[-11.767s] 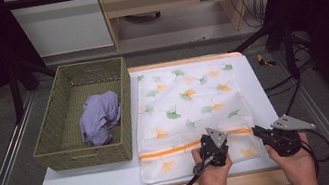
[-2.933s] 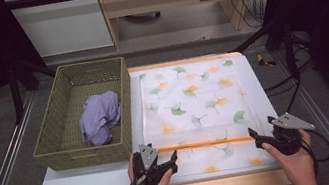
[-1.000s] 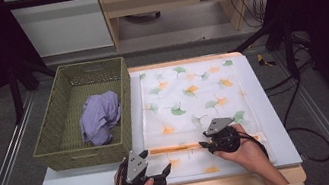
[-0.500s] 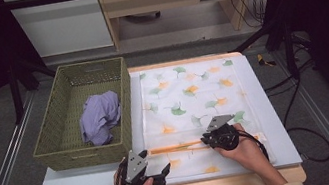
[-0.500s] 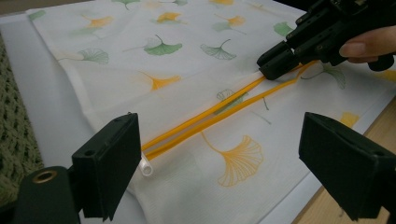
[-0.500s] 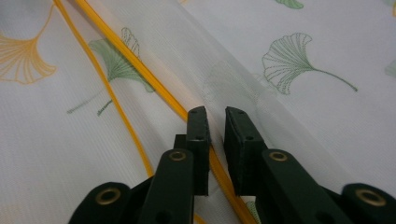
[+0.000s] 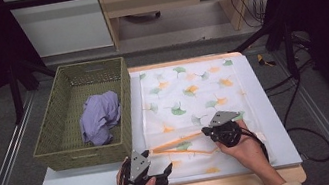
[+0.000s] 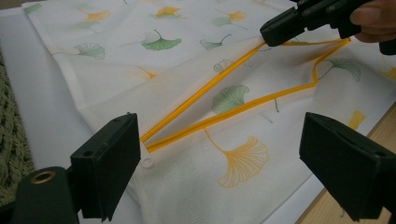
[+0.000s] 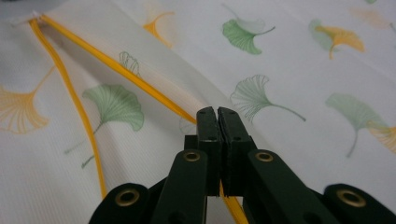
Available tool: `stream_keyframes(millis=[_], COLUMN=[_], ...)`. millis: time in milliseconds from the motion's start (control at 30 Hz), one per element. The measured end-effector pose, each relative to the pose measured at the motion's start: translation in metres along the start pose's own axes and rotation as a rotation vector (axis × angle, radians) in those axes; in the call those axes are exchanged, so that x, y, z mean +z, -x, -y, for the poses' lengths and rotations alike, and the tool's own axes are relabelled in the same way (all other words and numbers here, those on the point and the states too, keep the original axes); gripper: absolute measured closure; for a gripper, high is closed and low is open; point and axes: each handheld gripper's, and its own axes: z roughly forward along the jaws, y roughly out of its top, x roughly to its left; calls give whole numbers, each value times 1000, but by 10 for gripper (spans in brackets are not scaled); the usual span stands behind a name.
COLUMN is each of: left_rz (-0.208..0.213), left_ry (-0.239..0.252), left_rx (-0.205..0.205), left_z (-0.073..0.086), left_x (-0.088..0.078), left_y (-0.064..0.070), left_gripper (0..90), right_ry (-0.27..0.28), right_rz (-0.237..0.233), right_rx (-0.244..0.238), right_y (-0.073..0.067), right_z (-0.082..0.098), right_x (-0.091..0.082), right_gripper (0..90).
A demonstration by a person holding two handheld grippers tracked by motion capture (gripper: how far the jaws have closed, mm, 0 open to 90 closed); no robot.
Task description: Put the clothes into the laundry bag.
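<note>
White table (image 7: pixel 284 153), leaf-print mesh bag (image 7: pixel 187 88): right gripper (image 9: pixel 217 116) clamped on upper orange zipper edge (image 8: pixel 205 91); left gripper (image 8: pixel 219 154) wide apart, facing the gap.

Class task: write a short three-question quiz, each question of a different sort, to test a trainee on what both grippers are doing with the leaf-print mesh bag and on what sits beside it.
1. True or false: the right gripper is shut on the orange zipper edge of the mesh bag.
2. Are the jaws of the left gripper open or shut?
3. What lies in the green woven basket? A) purple cloth B) scissors C) a bottle

Key: 1 true; 2 open, apart over the bag's near corner; 3 A.
</note>
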Motion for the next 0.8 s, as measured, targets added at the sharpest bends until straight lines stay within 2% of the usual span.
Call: stream_keyframes(millis=[133, 267, 533, 800], left_rz=[4, 5, -1, -5], left_ry=[-3, -2, -7, -14], left_rx=[6, 16, 28, 18], left_z=[-1, -1, -2, -2], left_x=[0, -1, -2, -3], left_y=[1, 3, 5, 3], left_gripper=[123, 121, 115, 98], right_ry=[32, 78, 113, 154], right_rz=[9, 15, 33, 39], right_rx=[0, 22, 27, 39], right_y=[0, 0, 1, 1], right_z=[-6, -13, -20, -24], right_x=[-7, -16, -23, -31], right_gripper=[890, 891, 892, 892])
